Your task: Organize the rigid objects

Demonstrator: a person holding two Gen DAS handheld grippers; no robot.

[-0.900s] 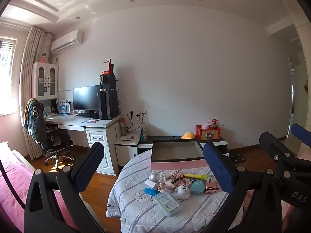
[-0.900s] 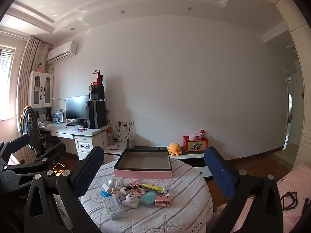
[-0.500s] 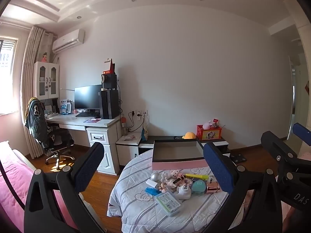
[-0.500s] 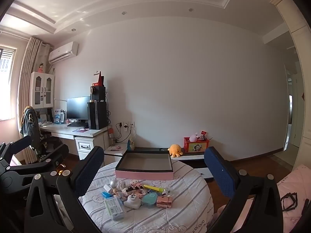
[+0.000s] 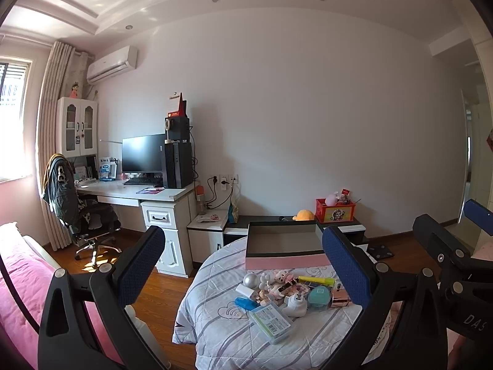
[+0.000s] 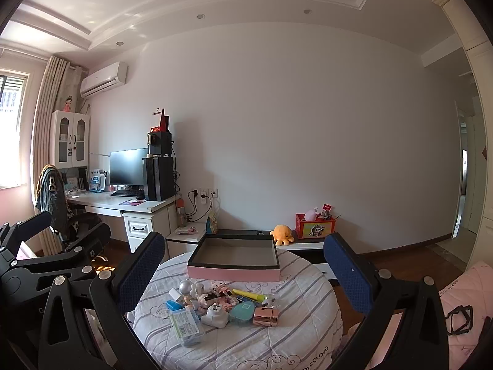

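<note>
My left gripper [image 5: 243,268] has its jaws spread as wide as they go, with nothing between the blue pads and nothing touched; it hangs short of the round surface [image 5: 215,333] with its striped quilted cover. My right gripper [image 6: 243,273] is the same: jaws fully apart, empty, held in the air before that surface, and in its view my left gripper shows as a black frame at the left edge. On the far side of the surface sits one shallow pink box [image 6: 234,273] with a dark rim, open on top and with nothing inside it. Just in front of the box lies a tight heap of small things, most of them touching. I count one silver ball [image 6: 185,286], one yellow marker [image 6: 248,294], one round teal case [image 6: 242,314], one shiny rose-gold box [image 6: 265,317], one white plug adapter [image 6: 215,316], one clear plastic case [image 6: 187,326] with a green label nearest to me, one small blue item [image 6: 173,305] beside it, and one white block [image 6: 174,293] next to the ball. The pale pink figures in the middle of the heap are too tangled to count. Beyond the surface, one orange plush toy [image 6: 282,234] and one red box [image 6: 315,229] sit on a low cabinet by the wall.
</note>
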